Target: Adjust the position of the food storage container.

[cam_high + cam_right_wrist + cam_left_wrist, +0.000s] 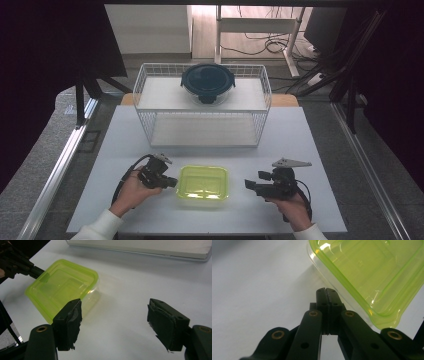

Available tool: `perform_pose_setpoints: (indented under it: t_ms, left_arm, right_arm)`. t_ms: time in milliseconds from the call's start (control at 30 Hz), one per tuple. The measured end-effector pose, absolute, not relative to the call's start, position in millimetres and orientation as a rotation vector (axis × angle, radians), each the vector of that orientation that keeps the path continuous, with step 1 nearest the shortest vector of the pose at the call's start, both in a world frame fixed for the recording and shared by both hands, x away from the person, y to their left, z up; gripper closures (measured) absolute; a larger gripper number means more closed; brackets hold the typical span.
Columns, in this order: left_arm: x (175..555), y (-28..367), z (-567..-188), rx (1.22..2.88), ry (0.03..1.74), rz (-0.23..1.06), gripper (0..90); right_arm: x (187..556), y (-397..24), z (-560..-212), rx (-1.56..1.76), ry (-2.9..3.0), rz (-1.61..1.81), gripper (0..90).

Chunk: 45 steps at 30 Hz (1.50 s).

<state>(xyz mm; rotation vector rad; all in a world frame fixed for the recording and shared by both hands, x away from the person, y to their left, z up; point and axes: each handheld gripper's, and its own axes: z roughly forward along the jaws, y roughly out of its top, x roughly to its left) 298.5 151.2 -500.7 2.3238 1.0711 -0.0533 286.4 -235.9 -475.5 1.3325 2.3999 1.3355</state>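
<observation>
So up in the top middle of the high view there's a white wire basket (202,107) sitting on the white counter (300,135), toward its far edge. On the basket's upper shelf sits a round container with a dark blue lid (207,82), pretty much centred. Behind it, top of the frame, there's a white cabinet (150,27), plus a tangle of black cables (270,45) on the wood floor by a desk frame. Grey carpet runs down both sides.

I am seeing light falling on a wooden floor (205,30) beyond the counter (300,135), with cables (265,45) trailing there.
</observation>
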Motion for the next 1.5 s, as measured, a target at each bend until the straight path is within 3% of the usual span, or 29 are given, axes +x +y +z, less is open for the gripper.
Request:
perform_pose_setpoints:
  t_ms: [267,567,700,833,933,1167,1500]
  left_arm:
    - [297.5,143.0,-502.2,2.324,1.057,-0.062,90.0]
    - [289.6,170.7,-480.5,2.138,1.147,0.098,89.0]
    - [278.7,174.8,-471.6,1.989,1.171,0.18,64.9]
    - [277.1,181.4,-472.9,1.934,1.238,0.128,42.9]
    - [274.9,184.6,-474.3,1.927,1.235,0.134,41.3]
    - [269.4,186.9,-477.2,1.893,1.256,0.152,26.3]
    - [264.3,185.0,-487.8,1.872,1.318,0.139,20.5]
  right_arm:
    - [286.4,-236.8,-475.5,1.334,2.4,1.334,27.4]
    - [287.1,-236.7,-473.6,1.338,2.389,1.347,27.4]
    - [286.5,-234.1,-473.7,1.323,2.403,1.341,27.3]
    - [286.7,-233.7,-473.5,1.32,2.404,1.341,27.3]
    - [287.3,-232.8,-472.6,1.323,2.395,1.349,27.3]
    - [289.8,-225.8,-470.0,1.287,2.413,1.351,27.3]
    - [295.4,-219.8,-466.8,1.269,2.419,1.372,26.8]
